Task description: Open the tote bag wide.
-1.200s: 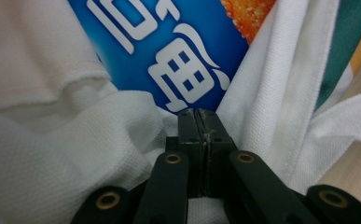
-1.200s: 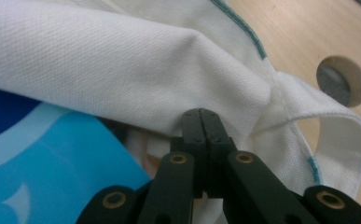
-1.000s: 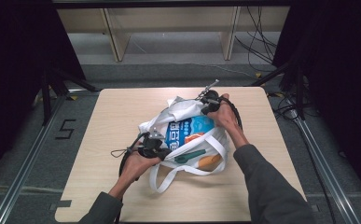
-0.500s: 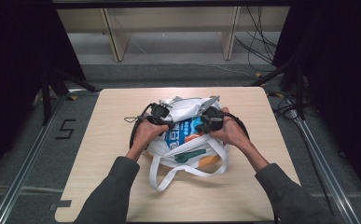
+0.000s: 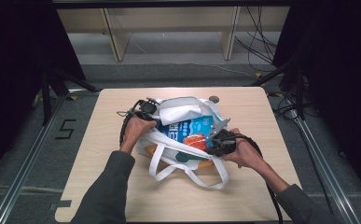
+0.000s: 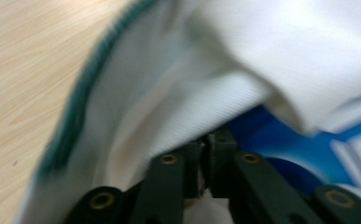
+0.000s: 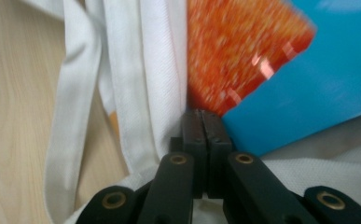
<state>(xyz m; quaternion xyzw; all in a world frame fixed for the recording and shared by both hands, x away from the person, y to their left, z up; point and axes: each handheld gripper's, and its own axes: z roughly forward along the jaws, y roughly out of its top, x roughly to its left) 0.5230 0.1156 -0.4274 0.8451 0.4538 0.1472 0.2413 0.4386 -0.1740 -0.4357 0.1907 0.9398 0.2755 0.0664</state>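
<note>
White fabric tote bag (image 5: 178,149) with long white loop handles, lying near the middle of the pale wooden worktop (image 5: 99,186), mouth spread open. Inside it a glossy blue snack packet (image 5: 187,130) with white lettering and an orange-red picture panel, plus something orange and something dark green lower down, too small to tell. One handle loop trailing toward the near edge of the worktop. A folded white flap at the far side of the bag, beside a teal-trimmed edge (image 6: 71,121).

Left tongs (image 5: 146,106) at the bag's far-left rim, held in the left hand (image 5: 135,128), forearm in a grey sleeve reaching up from the bottom. In the left gripper view, jaws drawn together with white cloth of the rim pinched between them, blue packet just beside on the right.

Right tongs (image 5: 214,135) at the bag's near-right rim, held in the right hand (image 5: 243,151), wrist bent inward, black cable (image 5: 269,186) trailing back along the forearm. In the right gripper view, jaws pressed together at the white fabric edge, with the orange-red panel and blue packet just beyond the tips; whether cloth sits between them cannot be told.
</note>
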